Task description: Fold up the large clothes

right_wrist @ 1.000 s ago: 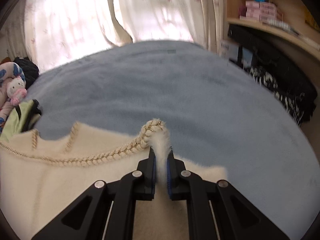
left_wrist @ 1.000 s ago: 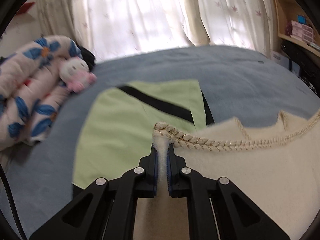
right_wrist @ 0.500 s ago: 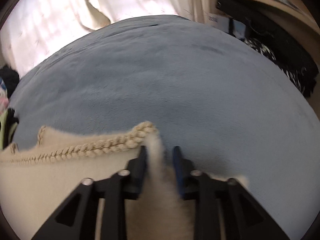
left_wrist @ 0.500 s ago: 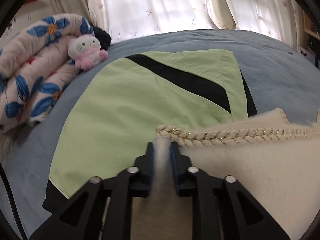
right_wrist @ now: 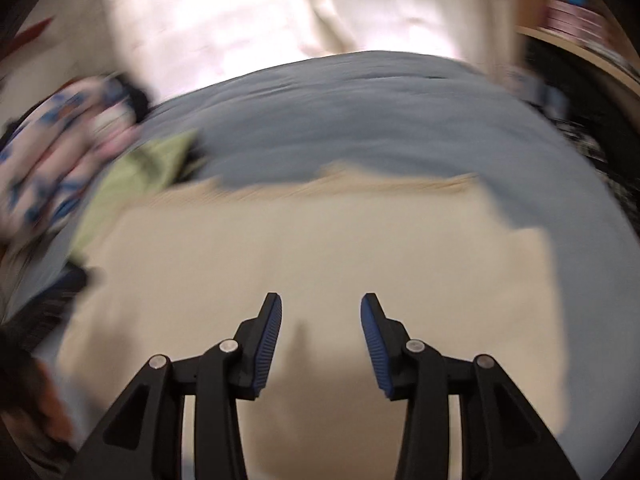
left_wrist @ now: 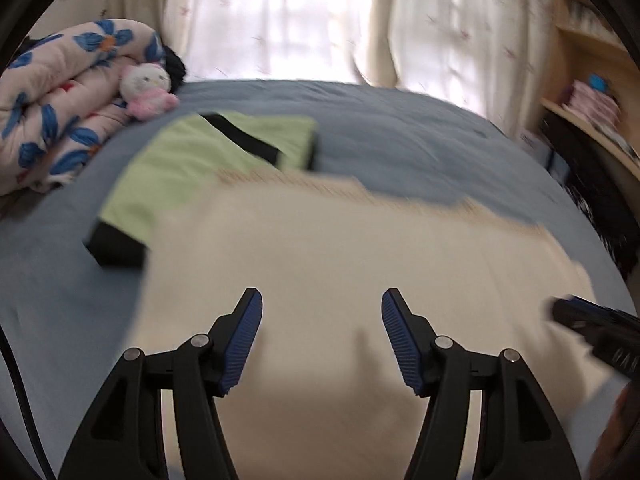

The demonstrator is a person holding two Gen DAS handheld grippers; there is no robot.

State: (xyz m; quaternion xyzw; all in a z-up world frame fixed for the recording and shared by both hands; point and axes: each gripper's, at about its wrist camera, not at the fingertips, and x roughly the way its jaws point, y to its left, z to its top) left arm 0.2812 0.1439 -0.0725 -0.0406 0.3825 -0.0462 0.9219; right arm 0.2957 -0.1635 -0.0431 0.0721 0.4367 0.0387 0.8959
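Your left gripper (left_wrist: pixel 322 336) and right gripper (right_wrist: pixel 321 340) were both opening with nothing between their fingers, above the cream sweater (left_wrist: pixel 360 264) lying on the blue bed (left_wrist: pixel 420 144).

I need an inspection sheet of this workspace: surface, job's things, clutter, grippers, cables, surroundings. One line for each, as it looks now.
Surface: blue bedspread, soft, mostly bare at the far side.
Job's things: cream garment lying spread out; green garment with black stripe beside it, partly under its edge.
Clutter: floral quilt, rolled, with plush toy on it.
Grippers: left gripper opening, nothing between its jaws; right gripper opening, nothing between its jaws.
Cables: black cable at the left edge.
Surroundings: curtains, wooden shelf.
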